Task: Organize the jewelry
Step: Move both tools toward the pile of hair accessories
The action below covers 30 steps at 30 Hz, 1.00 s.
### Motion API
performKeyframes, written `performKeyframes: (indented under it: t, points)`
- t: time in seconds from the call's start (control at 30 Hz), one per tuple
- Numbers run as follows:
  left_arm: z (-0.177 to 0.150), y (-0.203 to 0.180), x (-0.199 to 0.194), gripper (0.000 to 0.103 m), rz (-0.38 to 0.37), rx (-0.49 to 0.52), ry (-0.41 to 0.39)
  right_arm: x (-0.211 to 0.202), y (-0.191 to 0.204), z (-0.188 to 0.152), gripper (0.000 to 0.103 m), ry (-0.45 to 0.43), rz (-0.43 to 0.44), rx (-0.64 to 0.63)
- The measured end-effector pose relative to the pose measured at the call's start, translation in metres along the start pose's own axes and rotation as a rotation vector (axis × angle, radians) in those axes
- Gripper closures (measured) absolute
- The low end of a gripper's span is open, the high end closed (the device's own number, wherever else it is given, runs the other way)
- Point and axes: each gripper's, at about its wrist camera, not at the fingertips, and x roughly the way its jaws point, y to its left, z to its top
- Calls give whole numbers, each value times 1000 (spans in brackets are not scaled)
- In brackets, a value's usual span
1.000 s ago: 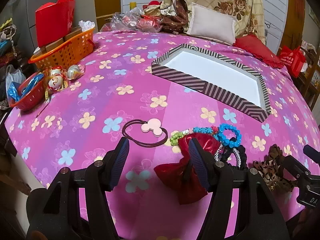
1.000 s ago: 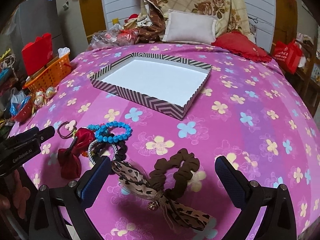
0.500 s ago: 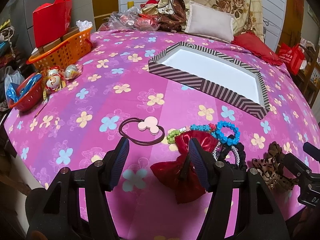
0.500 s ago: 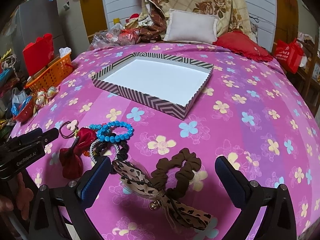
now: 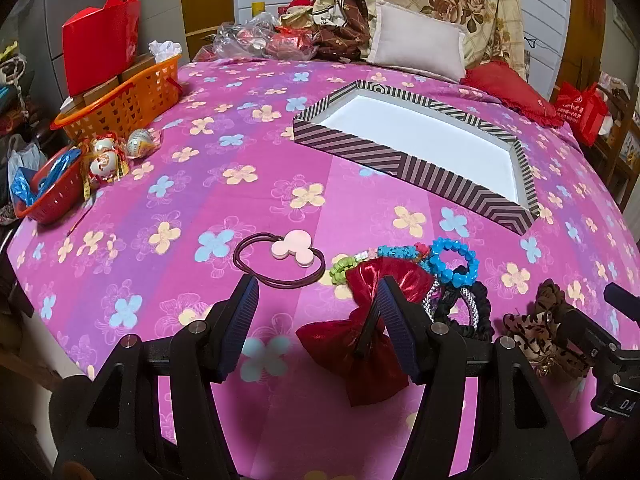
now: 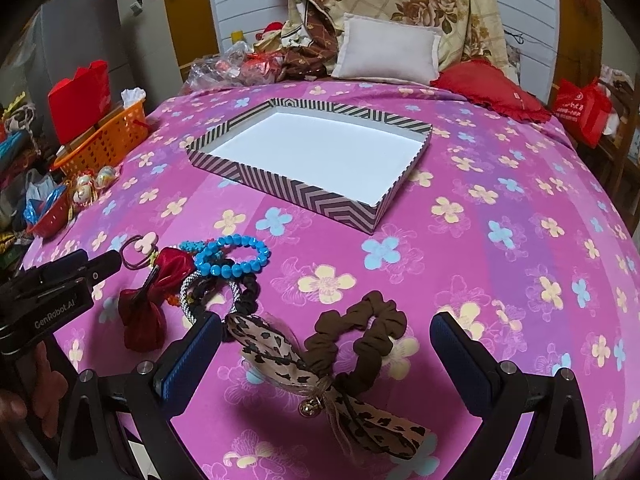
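A striped shallow box (image 5: 404, 162) (image 6: 304, 194) with a white floor lies on the pink flowered bedspread. Near the front edge lies a heap of hair pieces: a pink mouse-shaped hair tie (image 5: 290, 250), a red satin bow (image 5: 360, 340) (image 6: 146, 304), a blue bead bracelet (image 5: 454, 260) (image 6: 232, 256), black and silver ties (image 5: 464, 308), a brown scrunchie (image 6: 360, 338) and a leopard bow (image 6: 288, 354). My left gripper (image 5: 316, 320) is open just before the pink tie, its right finger over the red bow. My right gripper (image 6: 324, 356) is open wide, straddling the scrunchie and leopard bow.
An orange basket (image 5: 120, 98) with a red bag, wrapped eggs (image 5: 106, 156) and a red bowl (image 5: 48, 196) stand at the left edge. Pillows (image 5: 416, 46) and clutter lie at the back. The bed drops off at the front and left.
Both grippers have edged slightly forward and lower toward the heap. Nothing has been taken hold of; both stay open.
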Motion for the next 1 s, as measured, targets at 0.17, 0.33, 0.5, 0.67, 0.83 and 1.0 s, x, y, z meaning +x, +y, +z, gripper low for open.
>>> performKeyframes:
  t: [0.17,0.33,0.5,0.67,0.83,1.0]
  points:
    - [-2,0,2,41,-1,-2,8,0,1,0,0,-3,-4,-3]
    - [-2,0,3,41,-4,0,13,0,1,-1,0,0,-1,-4]
    - [-2,0,3,41,-4,-2,13,1,2,-2,0,2,-5,-9]
    - [-3,0,3,41,-3,-1,13,2,2,-2,0,2,-5,-13]
    - [-2,0,3,41,-3,-1,14,2,1,-3,0,5,-8,-17]
    - [-5,1,4,41,-6,-4,19,2,0,-4,0,5,-11,-19]
